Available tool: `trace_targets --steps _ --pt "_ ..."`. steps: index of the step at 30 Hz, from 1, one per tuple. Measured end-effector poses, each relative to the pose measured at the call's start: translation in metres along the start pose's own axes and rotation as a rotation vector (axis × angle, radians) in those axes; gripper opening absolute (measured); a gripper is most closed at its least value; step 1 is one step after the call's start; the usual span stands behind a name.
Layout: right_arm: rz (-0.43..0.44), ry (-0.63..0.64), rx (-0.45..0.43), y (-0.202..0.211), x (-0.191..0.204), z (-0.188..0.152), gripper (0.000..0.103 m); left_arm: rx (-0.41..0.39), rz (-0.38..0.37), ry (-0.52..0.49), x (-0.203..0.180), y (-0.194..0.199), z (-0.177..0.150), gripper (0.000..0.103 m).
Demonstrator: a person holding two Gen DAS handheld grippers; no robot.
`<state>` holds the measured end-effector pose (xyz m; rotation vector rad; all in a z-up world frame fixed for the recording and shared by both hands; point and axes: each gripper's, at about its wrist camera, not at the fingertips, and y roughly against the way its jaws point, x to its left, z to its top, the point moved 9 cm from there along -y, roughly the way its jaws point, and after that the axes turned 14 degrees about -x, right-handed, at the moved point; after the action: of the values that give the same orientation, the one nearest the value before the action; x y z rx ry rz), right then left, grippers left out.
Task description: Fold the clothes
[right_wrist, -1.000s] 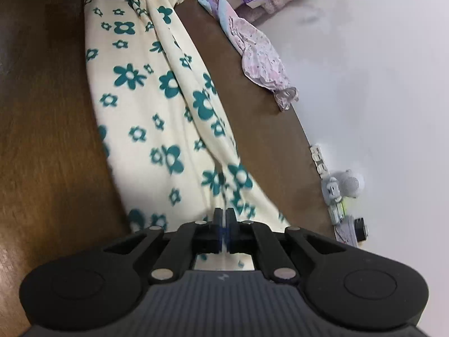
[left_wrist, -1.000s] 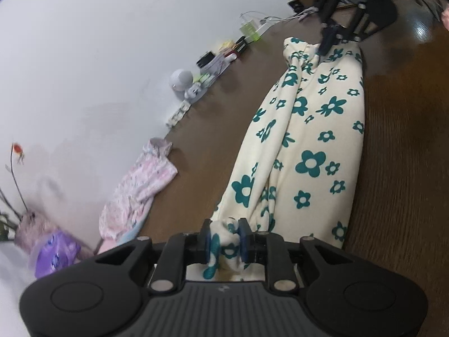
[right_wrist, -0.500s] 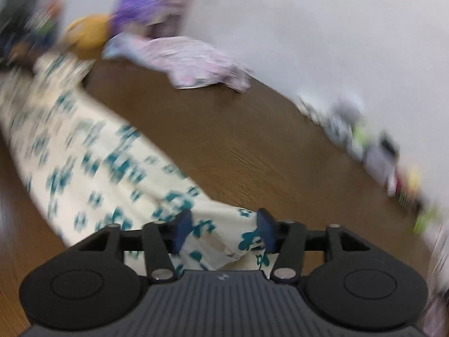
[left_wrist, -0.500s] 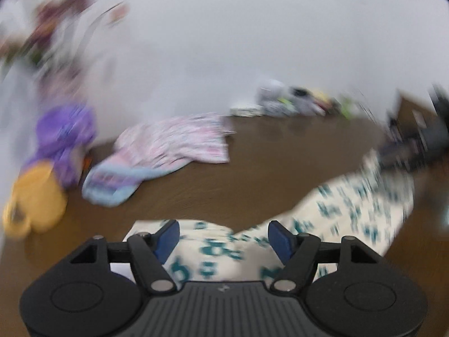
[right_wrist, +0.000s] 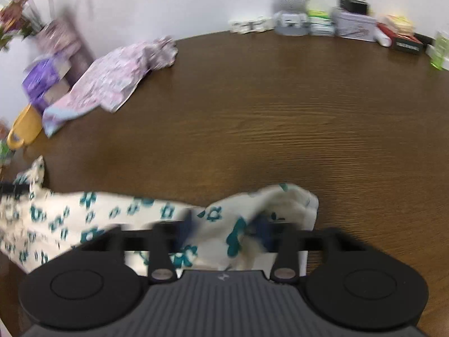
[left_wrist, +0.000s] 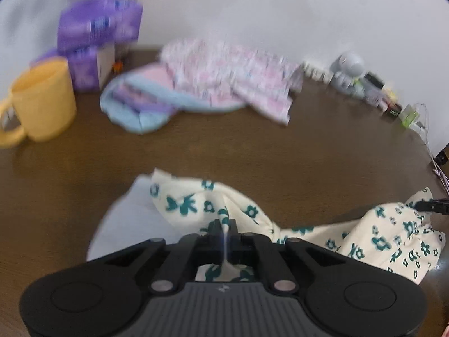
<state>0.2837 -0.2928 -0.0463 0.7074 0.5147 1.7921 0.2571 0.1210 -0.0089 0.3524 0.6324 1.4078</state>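
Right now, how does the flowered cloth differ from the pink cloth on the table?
The flowered cloth is cream with teal flowers; the pink cloth has a fine pale print. The flowered cloth lies near, with the left gripper shut on it; the pink cloth lies far by the wall, untouched. Both rest crumpled on the brown table.

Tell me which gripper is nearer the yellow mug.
Left. The left gripper, shut on the floral garment, has the yellow mug close ahead to its left; from the closing right gripper it sits far off.
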Motion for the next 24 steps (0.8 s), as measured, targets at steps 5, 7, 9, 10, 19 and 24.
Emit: trace_targets --steps 5,7,9,10,19,24 --pt "0.075 0.005 -0.133 0.041 -0.001 0.006 0.01 -0.176 0.039 0.134 0.024 0.028 0.002 0.001" --pt "0.087 -0.002 -0.166 0.049 -0.004 0.0 0.01 -0.201 0.044 0.167 0.027 0.026 -0.008 0.002" --pt "0.07 0.005 -0.177 0.046 -0.007 -0.013 0.01 -0.206 0.049 0.153 0.027 0.017 -0.017 0.003" --pt "0.062 0.009 -0.18 0.044 -0.008 -0.019 0.01 -0.196 0.056 0.141 0.026 0.013 -0.019 0.008" --pt "0.051 0.013 -0.223 0.049 -0.008 -0.028 0.014 -0.358 0.039 -0.161 -0.004 0.084 0.003 0.062" --pt "0.046 0.027 -0.221 0.047 -0.007 -0.028 0.014 -0.226 -0.144 -0.531 -0.074 0.074 -0.025 0.067"
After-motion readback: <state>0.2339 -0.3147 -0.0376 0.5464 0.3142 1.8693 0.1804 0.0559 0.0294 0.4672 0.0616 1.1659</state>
